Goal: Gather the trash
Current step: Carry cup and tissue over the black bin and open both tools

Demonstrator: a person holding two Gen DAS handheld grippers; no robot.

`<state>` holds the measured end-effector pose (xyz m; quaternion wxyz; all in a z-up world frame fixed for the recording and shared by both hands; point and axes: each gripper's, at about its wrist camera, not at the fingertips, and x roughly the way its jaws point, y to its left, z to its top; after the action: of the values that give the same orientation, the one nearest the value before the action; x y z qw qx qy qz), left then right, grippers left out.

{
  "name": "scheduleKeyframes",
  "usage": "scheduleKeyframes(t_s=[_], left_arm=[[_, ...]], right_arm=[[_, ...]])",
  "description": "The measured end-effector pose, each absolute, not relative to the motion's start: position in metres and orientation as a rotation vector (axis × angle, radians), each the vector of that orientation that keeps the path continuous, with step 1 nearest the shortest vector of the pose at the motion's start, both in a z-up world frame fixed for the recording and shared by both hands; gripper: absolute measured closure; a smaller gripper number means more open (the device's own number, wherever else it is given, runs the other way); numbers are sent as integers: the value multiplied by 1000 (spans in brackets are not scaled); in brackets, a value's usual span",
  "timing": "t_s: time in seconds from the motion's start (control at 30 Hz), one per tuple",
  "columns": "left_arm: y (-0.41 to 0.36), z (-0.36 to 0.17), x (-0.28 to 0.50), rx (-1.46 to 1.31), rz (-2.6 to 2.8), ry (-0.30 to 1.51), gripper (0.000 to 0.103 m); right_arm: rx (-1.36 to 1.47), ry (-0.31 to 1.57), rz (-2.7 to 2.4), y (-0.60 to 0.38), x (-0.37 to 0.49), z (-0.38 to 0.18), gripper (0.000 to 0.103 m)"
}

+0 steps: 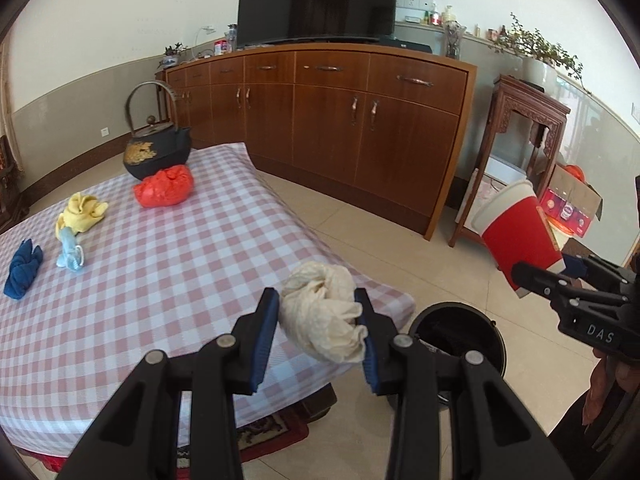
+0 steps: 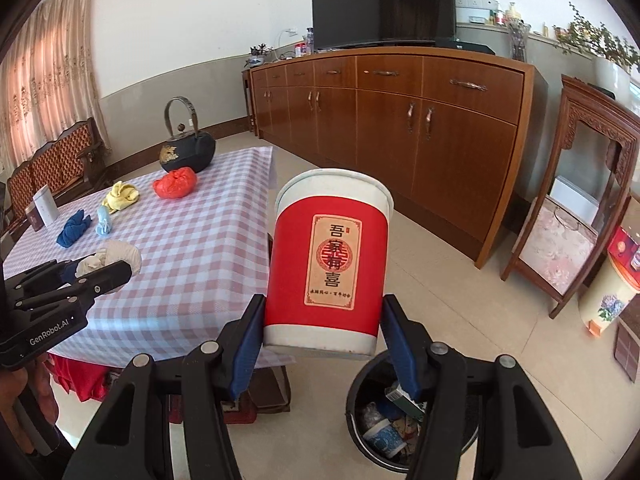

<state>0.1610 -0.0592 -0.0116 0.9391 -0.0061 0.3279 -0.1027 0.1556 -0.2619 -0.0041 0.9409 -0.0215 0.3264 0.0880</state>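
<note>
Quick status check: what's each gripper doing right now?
Left gripper: shut on the cream crumpled cloth.
Right gripper: shut on the red paper cup.

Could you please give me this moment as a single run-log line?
left gripper: shut on cream wad | right gripper: shut on red paper cup | trash bin: below cup, partly filled | table: four wads left

You can read "GenRobot.AI" on the left gripper (image 2: 100,270) body and "DAS" on the right gripper (image 1: 560,276) body. The red paper cup (image 2: 326,264) label reads "吾家有喜"; its smaller print line is illegible.
</note>
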Motion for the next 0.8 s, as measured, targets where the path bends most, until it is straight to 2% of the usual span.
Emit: scheduleKeyframes(t_s=[0.43, 0.8], left_arm=[[-142, -34, 171, 3, -413, 742, 64], [-209, -76, 176, 42, -541, 843, 64]], right_arm=[[-34, 759, 24, -352, 137, -41, 44], [-80, 871, -5, -396, 134, -85, 44]])
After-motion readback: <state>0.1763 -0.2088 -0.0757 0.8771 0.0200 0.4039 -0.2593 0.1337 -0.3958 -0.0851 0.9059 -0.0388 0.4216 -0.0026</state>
